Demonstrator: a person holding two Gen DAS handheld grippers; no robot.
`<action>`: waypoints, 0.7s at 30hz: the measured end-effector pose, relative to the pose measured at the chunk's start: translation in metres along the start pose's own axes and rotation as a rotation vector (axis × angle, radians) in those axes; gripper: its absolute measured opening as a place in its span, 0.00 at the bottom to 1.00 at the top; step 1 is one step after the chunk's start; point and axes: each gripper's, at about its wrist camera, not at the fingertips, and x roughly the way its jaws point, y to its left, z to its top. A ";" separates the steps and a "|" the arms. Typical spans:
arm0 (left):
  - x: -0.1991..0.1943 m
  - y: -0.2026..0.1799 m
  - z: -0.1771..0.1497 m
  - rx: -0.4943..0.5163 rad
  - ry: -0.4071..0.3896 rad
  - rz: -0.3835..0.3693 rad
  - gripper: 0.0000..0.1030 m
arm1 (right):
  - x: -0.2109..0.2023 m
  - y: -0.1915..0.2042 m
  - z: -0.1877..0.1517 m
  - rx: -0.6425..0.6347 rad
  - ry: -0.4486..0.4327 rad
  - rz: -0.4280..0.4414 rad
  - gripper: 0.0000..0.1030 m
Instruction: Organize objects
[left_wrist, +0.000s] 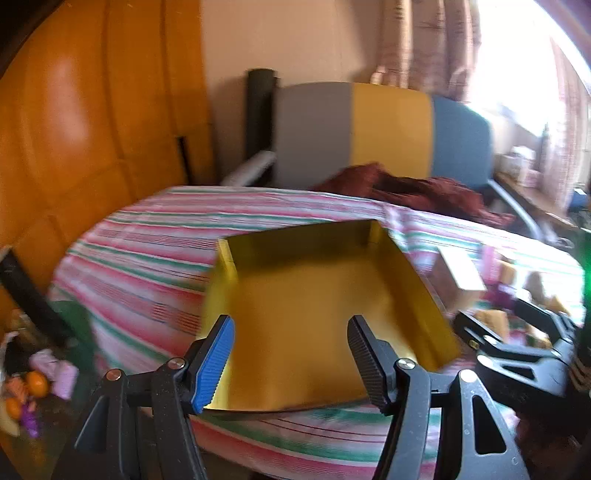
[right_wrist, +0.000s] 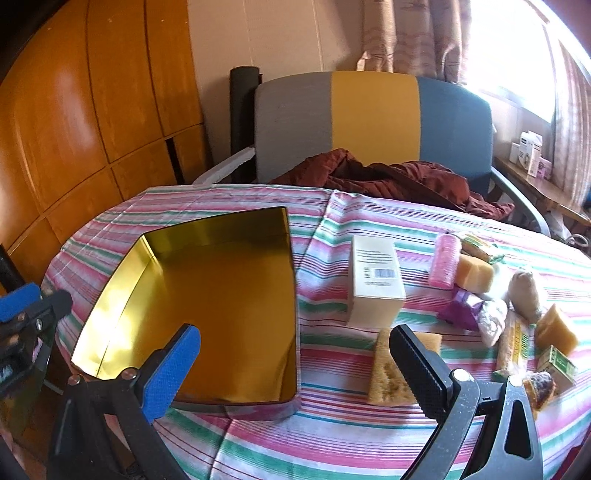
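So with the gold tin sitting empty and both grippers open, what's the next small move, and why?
Probably the right gripper should ease down onto the flat sponge just beneath it and close. The tin holds nothing yet, the loose items lie to its right, and this sponge is nearest the open jaws.

I see a glossy gold metal tin (right_wrist: 207, 295) on striped cloth (right_wrist: 332, 435), a matt cardboard box (right_wrist: 375, 280), and glossy wood panelling (right_wrist: 74, 129).

**Colours on the striped table**

The tablecloth (right_wrist: 332, 435) has pink, green and white stripes. The open tin (right_wrist: 221, 295) at centre left is gold inside. The box (right_wrist: 375, 273) is cream. The chair (right_wrist: 373, 118) at top is grey, yellow and blue.
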 end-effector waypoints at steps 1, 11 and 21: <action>0.001 -0.003 -0.001 0.003 0.005 -0.039 0.62 | 0.000 -0.002 0.000 0.006 0.000 -0.004 1.00; 0.009 -0.049 -0.008 0.097 0.072 -0.241 0.63 | -0.005 -0.044 -0.005 0.076 0.014 -0.083 1.00; 0.026 -0.086 0.017 0.148 0.102 -0.372 0.70 | -0.026 -0.107 -0.021 0.167 0.038 -0.189 1.00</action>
